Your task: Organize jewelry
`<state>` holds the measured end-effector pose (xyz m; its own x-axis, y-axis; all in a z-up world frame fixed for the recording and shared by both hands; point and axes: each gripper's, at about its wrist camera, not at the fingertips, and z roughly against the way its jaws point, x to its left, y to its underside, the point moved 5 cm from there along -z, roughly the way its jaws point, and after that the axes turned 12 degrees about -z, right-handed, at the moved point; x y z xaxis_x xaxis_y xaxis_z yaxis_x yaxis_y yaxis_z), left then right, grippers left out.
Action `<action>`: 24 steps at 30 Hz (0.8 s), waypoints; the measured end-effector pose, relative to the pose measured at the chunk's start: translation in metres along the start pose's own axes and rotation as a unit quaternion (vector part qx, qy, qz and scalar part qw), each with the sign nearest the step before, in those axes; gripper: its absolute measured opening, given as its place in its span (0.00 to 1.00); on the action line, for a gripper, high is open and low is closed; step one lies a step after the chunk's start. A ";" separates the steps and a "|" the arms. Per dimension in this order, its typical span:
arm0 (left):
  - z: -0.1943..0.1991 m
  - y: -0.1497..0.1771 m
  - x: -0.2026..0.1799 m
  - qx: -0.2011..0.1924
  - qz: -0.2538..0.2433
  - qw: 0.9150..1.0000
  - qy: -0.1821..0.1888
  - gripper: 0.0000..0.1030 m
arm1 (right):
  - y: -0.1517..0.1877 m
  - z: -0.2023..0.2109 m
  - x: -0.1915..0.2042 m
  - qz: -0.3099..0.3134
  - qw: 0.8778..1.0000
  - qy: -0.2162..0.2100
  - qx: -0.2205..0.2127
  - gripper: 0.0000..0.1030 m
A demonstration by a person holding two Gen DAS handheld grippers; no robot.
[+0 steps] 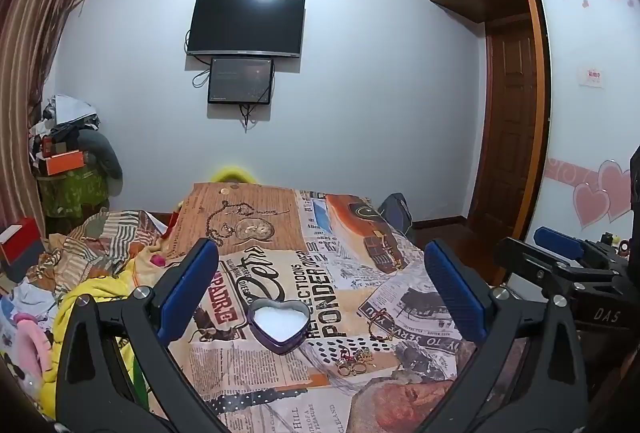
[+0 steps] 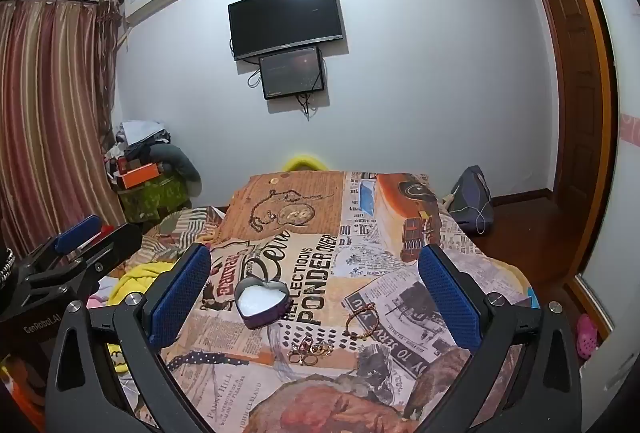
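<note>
A purple heart-shaped tin [image 1: 279, 325] [image 2: 261, 301] with a white lining sits open on the newspaper-print cloth [image 1: 348, 265] [image 2: 360, 253]. To its right lies a beaded bracelet [image 1: 380, 325] [image 2: 363, 321]. Several gold rings [image 1: 354, 359] [image 2: 311, 349] cluster just in front of the tin. My left gripper [image 1: 322, 297] hovers above the cloth, jaws wide open and empty, with the tin between its blue pads in the picture. My right gripper [image 2: 314, 297] is likewise open and empty, framing tin, bracelet and rings. Each gripper shows at the edge of the other's view.
The cloth covers a table or bed that ends at the far edge near a yellow chair back [image 1: 232, 175] [image 2: 305, 161]. Crumpled clothes and bedding [image 1: 80, 273] lie to the left. A bag [image 2: 472, 201] sits on the floor at right, near a wooden door [image 1: 508, 137].
</note>
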<state>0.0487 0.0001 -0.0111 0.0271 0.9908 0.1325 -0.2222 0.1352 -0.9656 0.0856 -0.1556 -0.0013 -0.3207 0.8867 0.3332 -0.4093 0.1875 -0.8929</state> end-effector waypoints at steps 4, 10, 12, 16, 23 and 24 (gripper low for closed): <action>0.001 0.000 0.002 0.000 0.005 1.000 0.000 1.00 | 0.002 0.001 0.000 0.002 1.000 0.000 0.003 1.00; 0.001 0.000 0.000 0.006 0.007 1.000 -0.001 1.00 | 0.002 0.005 0.003 0.002 1.000 0.002 0.005 1.00; 0.001 0.000 0.000 0.006 0.007 1.000 -0.002 1.00 | 0.002 0.008 0.005 0.003 1.000 0.002 0.005 1.00; -0.003 0.004 0.001 0.008 0.006 1.000 -0.002 1.00 | 0.005 -0.002 -0.001 -0.001 1.000 0.003 0.009 1.00; -0.005 0.005 0.003 0.009 0.007 1.000 -0.001 1.00 | 0.007 -0.002 -0.001 0.000 1.000 0.003 0.010 1.00; -0.005 0.005 0.002 0.009 0.007 1.000 -0.001 1.00 | 0.006 -0.003 -0.001 -0.001 1.000 0.003 0.011 1.00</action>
<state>0.0526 0.0030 -0.0168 0.0216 0.9925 0.1202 -0.2406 0.1218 -0.9630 0.0857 -0.1540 -0.0077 -0.3150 0.8890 0.3323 -0.4277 0.1796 -0.8859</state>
